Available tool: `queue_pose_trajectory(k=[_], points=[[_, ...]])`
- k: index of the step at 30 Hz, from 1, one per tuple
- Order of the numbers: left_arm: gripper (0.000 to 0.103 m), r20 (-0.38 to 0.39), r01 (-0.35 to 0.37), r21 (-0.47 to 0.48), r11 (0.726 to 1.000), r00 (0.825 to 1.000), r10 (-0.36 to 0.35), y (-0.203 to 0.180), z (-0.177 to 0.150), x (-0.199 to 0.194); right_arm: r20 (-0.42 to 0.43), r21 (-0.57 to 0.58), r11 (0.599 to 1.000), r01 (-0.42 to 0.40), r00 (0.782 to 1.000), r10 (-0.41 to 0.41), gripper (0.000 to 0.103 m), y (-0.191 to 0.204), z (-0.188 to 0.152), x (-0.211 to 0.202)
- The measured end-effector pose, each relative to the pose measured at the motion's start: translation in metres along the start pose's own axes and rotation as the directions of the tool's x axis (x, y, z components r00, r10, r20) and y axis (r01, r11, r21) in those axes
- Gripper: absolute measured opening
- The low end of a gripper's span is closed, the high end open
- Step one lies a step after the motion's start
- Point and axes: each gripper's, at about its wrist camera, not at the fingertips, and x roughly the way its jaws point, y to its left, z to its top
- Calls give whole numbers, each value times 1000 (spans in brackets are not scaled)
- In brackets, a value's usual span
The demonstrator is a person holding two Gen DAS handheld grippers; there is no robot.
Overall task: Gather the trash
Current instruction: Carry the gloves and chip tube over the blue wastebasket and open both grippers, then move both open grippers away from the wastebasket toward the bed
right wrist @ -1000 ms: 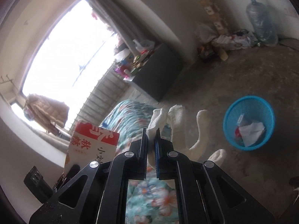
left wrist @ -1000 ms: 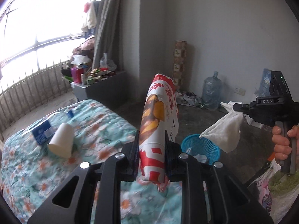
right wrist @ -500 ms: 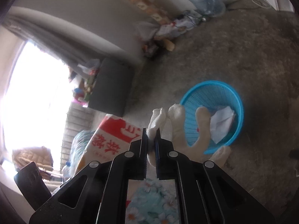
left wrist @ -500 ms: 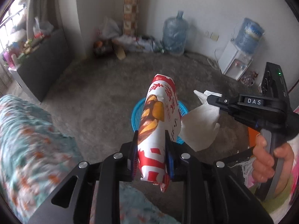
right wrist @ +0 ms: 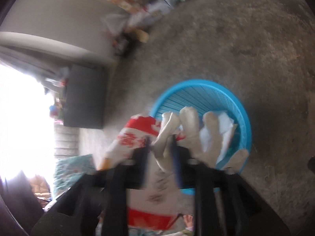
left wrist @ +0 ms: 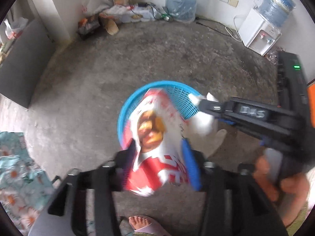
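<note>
A blue mesh trash basket (left wrist: pixel 179 96) stands on the concrete floor and holds white paper (right wrist: pixel 218 129). My left gripper (left wrist: pixel 159 157) has its jaws spread, and the red and white snack bag (left wrist: pixel 155 137) sits loosely between them, its top over the basket. My right gripper (right wrist: pixel 160 149) has its jaws parted around a white glove (right wrist: pixel 189 129), just above the basket rim (right wrist: pixel 244 118). The right gripper also shows in the left wrist view (left wrist: pixel 206 106), with the glove (left wrist: pixel 204 118) hanging from it. Both views are motion-blurred.
A floral-covered bed (left wrist: pixel 13 169) lies at the left. A dark cabinet (left wrist: pixel 21 63) stands by the wall. A water dispenser (left wrist: pixel 259 33), a large water jug (left wrist: pixel 181 0) and floor clutter (left wrist: pixel 110 21) line the far wall. A bare foot (left wrist: pixel 143 224) is below the left gripper.
Both grippers have dropped closer over the basket. Both pairs of jaws have widened from their tight grips on the snack bag and the glove.
</note>
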Motion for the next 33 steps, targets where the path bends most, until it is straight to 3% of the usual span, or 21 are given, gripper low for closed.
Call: queue_pose_trajectory(k=[1, 4, 7, 12, 18, 25, 29, 33], points=[[64, -6, 1, -7, 1000, 1000, -1, -2, -1, 4, -13, 10, 1000, 26, 1000, -26, 54, -5, 3, 9], [65, -6, 36, -62, 997, 999, -36, 1, -3, 4, -39, 27, 996, 87, 996, -86, 57, -20, 1, 21], [67, 35, 88, -114, 990, 996, -84, 11, -5, -12, -13, 69, 996, 51, 999, -51, 64, -32, -5, 12], [68, 113, 104, -129, 986, 989, -90, 21, -11, -47, 53, 103, 995, 2, 999, -8, 66, -38, -10, -11], [68, 236, 153, -149, 977, 965, -116, 37, -34, -117, 145, 88, 994, -71, 988, 58, 67, -15, -21, -52], [73, 391, 181, -143, 973, 913, -112, 64, -95, -201, 163, -19, 984, -175, 971, 176, 72, 46, -53, -81], [73, 444, 123, -163, 979, 895, -38, 91, -146, -237, 98, -102, 965, -241, 963, 251, 75, 84, -88, -88], [73, 477, 95, -255, 962, 878, 40, 127, -206, -267, -22, -203, 948, -246, 969, 247, 77, 125, -128, -83]])
